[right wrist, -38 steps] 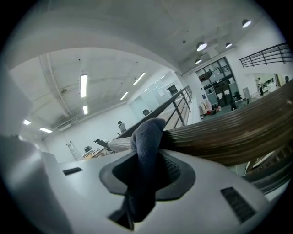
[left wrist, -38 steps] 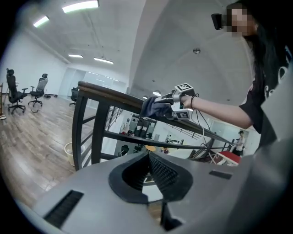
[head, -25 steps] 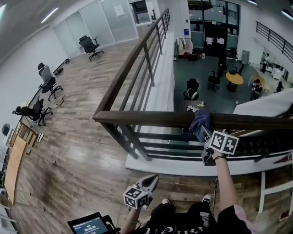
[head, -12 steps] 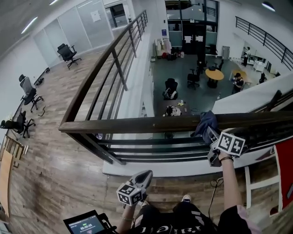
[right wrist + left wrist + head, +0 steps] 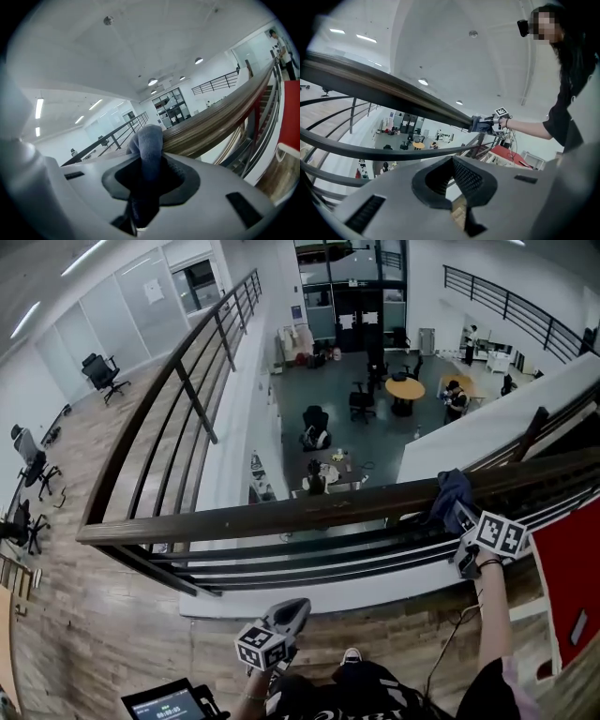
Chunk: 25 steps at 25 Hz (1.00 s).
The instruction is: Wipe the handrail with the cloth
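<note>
A dark wooden handrail (image 5: 281, 514) crosses the head view from the left corner to the right edge. A blue-grey cloth (image 5: 451, 490) is draped over it towards the right. My right gripper (image 5: 460, 514) is shut on the cloth and presses it against the rail. In the right gripper view the cloth (image 5: 148, 140) bulges out of the gripper (image 5: 147, 165), with the handrail (image 5: 220, 119) running away behind. My left gripper (image 5: 292, 612) hangs low, below the rail, shut and empty. Its own view shows the handrail (image 5: 389, 93), the cloth (image 5: 479, 124) and the left gripper (image 5: 453, 160).
Dark metal bars (image 5: 309, 554) run under the handrail, and a second railing (image 5: 178, 371) leads off along the wooden floor. Beyond the rail is a drop to a lower floor with tables and chairs (image 5: 405, 388). A red panel (image 5: 567, 592) stands at the right. A small screen (image 5: 173, 701) sits by my legs.
My right gripper has slid the cloth to the right along the handrail, away from the left corner. The left gripper has stayed low and shut.
</note>
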### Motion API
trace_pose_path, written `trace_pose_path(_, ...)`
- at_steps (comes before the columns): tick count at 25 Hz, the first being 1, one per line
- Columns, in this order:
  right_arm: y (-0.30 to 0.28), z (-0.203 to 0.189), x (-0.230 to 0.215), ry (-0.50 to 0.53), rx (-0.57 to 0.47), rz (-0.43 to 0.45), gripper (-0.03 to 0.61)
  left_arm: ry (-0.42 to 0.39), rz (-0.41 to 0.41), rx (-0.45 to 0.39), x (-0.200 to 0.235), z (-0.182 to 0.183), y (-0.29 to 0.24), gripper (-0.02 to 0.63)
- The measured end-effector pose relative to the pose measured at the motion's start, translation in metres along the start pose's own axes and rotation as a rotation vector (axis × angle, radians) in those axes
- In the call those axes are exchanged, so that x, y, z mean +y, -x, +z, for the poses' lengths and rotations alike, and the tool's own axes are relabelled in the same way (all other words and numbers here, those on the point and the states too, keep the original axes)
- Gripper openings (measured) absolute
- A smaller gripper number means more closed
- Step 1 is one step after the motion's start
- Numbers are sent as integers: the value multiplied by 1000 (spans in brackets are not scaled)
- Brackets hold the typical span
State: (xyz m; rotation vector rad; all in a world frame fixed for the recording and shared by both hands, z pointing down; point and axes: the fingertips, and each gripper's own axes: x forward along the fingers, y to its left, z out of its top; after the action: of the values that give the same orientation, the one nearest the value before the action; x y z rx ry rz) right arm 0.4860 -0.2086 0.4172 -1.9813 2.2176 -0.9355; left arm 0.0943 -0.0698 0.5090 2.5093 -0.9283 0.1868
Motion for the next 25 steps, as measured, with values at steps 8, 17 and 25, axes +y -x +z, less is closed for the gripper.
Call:
trace_pose_path(8, 51, 46, -156, -15, -36, -116, 92, -16, 4, 64, -22, -24, -28, 0)
trace_pose_path(17, 100, 83, -255, -70, -121, -250, 92, 5, 21, 78, -31, -34, -20, 0)
trace_pose_path(25, 106, 37, -181, -13, -150, -145, 92, 12, 79, 44, -16, -37, 0, 0)
